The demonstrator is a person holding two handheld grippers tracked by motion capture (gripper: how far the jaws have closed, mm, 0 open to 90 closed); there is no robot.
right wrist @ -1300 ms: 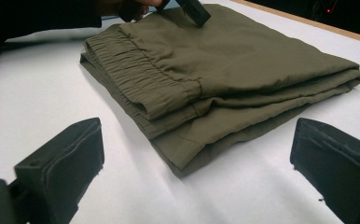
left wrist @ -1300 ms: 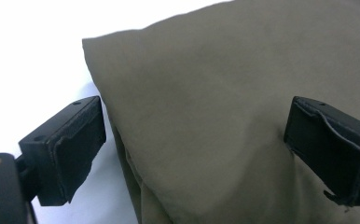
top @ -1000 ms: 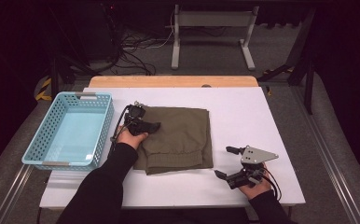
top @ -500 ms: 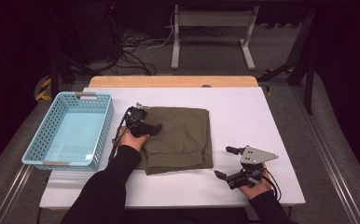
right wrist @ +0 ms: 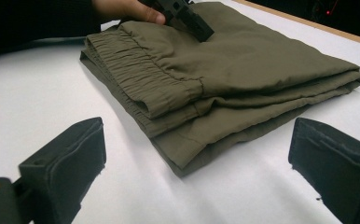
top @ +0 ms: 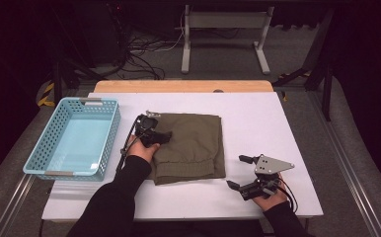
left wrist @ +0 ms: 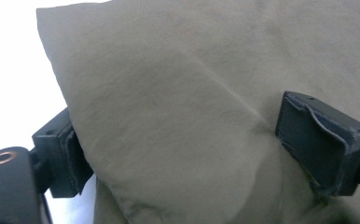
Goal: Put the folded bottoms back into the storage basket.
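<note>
A folded olive-green garment (top: 193,143) lies in the middle of the white table (top: 257,113), its elastic waistband toward the person. My left gripper (top: 161,136) rests on the garment's left edge. In the left gripper view the cloth (left wrist: 169,116) bulges between the wide-set jaws of that gripper (left wrist: 190,149), which have just been closing a little; one pad (left wrist: 315,140) touches a crease. My right gripper (top: 238,172) stands open on bare table to the garment's right, and in the right gripper view it (right wrist: 201,163) faces the garment's (right wrist: 243,70) near corner with nothing between its jaws.
A light blue perforated basket (top: 110,138) stands at the table's left. A wooden strip (top: 183,86) runs along the table's far edge. Beyond it are cables and a metal stand (top: 225,29) on the floor.
The left gripper has shifted very slightly on the garment's left edge. The right gripper and the garment lie as before.
</note>
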